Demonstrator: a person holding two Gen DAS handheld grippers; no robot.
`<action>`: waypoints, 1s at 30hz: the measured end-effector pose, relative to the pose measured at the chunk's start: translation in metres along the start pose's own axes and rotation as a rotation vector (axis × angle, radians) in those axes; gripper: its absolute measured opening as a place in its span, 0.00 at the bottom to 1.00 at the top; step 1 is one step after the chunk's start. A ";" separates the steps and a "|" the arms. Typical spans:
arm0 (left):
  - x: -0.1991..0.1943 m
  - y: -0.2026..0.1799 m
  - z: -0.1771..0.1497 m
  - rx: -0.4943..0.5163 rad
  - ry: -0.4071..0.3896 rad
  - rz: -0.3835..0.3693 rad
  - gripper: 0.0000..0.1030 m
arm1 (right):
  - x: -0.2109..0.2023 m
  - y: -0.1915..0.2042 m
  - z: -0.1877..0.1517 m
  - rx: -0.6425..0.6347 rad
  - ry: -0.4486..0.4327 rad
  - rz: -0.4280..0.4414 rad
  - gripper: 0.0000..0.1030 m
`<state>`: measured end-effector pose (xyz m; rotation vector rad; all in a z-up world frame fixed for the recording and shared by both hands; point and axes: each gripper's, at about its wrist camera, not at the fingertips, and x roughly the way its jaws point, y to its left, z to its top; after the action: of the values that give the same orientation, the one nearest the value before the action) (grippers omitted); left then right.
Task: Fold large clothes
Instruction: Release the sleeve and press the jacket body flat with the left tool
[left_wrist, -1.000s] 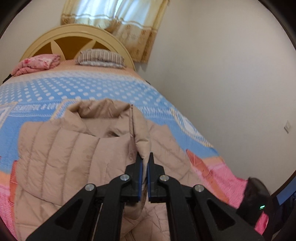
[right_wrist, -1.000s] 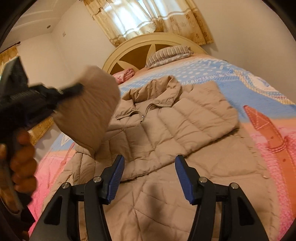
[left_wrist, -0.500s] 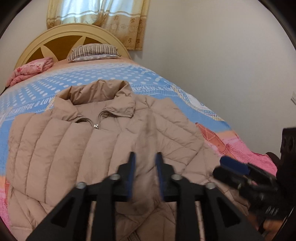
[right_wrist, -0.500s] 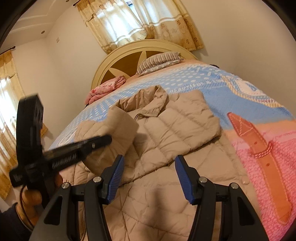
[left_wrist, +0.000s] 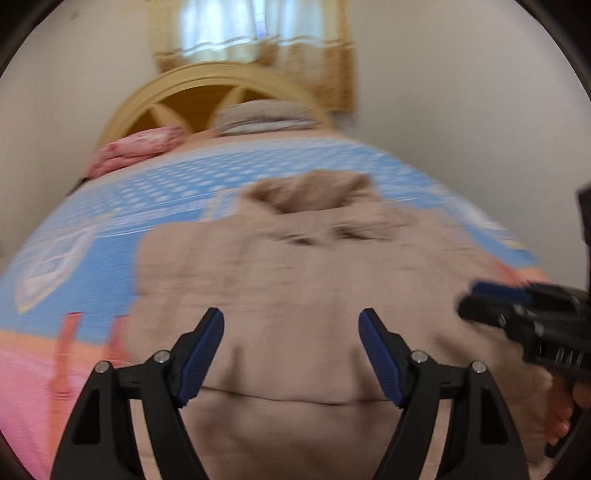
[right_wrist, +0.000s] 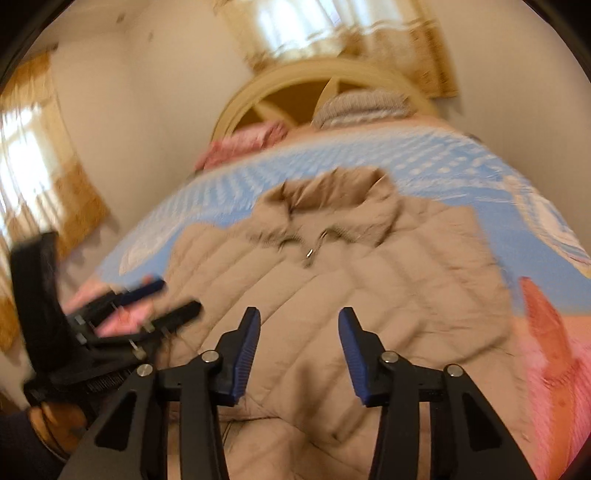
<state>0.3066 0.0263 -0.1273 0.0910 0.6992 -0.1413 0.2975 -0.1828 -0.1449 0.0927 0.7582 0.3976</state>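
A beige quilted puffer jacket (left_wrist: 295, 280) lies flat on the bed, collar toward the headboard, both sleeves folded across its front; it also shows in the right wrist view (right_wrist: 351, 280). My left gripper (left_wrist: 291, 332) is open and empty above the jacket's lower part. My right gripper (right_wrist: 299, 328) is open and empty above the jacket's lower middle. The right gripper appears at the right edge of the left wrist view (left_wrist: 524, 314). The left gripper appears at the left of the right wrist view (right_wrist: 147, 302), over the jacket's left edge. Both views are blurred.
The bed has a blue dotted and pink bedspread (left_wrist: 110, 221), a yellow arched headboard (left_wrist: 207, 96), a striped pillow (left_wrist: 262, 114) and a folded pink blanket (left_wrist: 140, 144). White walls stand to the right and behind. Curtained windows (right_wrist: 332, 33) are behind and left.
My left gripper let go of the sleeve, which now lies folded across the jacket, opened wide and pulled back toward the hem. My right gripper stayed open and swung a little left.
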 end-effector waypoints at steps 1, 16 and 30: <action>0.006 0.010 0.006 -0.010 0.008 0.022 0.76 | 0.011 0.002 -0.003 -0.012 0.030 -0.014 0.30; 0.146 0.057 0.001 -0.100 0.213 0.097 0.97 | 0.037 -0.003 -0.020 -0.008 0.151 -0.062 0.28; 0.146 0.061 0.002 -0.132 0.198 0.061 0.99 | 0.108 0.047 0.008 -0.064 0.159 -0.031 0.28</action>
<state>0.4278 0.0723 -0.2181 -0.0003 0.8999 -0.0270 0.3584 -0.0977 -0.1989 -0.0108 0.9020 0.4022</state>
